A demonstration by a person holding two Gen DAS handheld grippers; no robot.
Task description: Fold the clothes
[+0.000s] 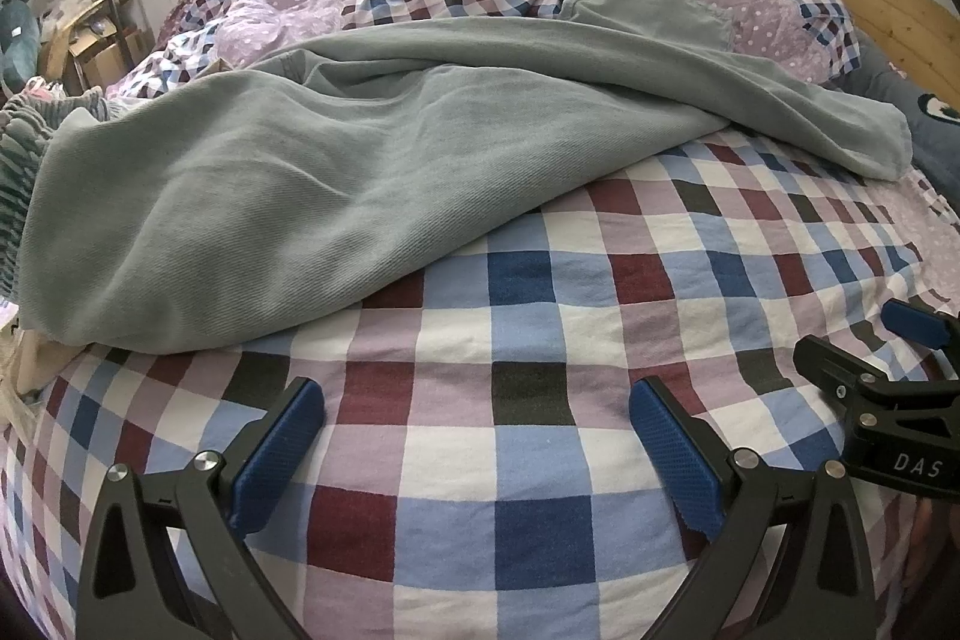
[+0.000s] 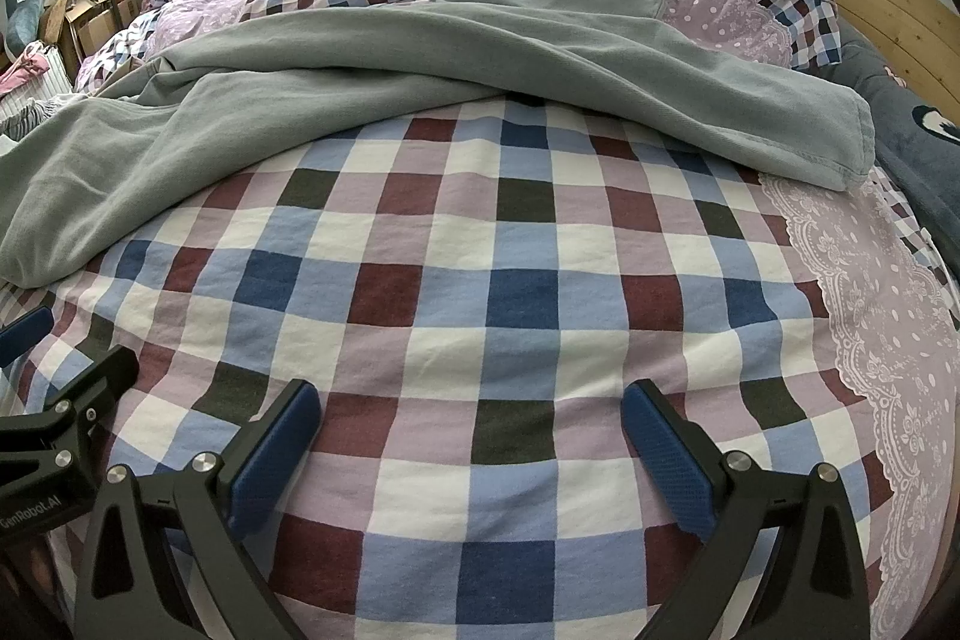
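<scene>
Grey-green trousers of soft twill cotton (image 1: pixel 288 172) lie rumpled across the checked bedsheet of blue, maroon, white and lilac squares (image 1: pixel 480 400) in the left wrist view, one leg running to the right with its hem near the bed's edge, a square back pocket showing on the far side. Below, the left gripper (image 1: pixel 477 451) hovers over bare sheet with its two blue-padded fingers spread wide, grasping nothing; the right gripper's black body at the right edge bears the letters "DAS". In the right wrist view the one pair of trousers (image 2: pixel 420 52) stretches across the sheet (image 2: pixel 510 292) beyond the right gripper (image 2: pixel 471 451), likewise released and empty. The left gripper's body at the left edge reads "GenRobot.AI".
</scene>
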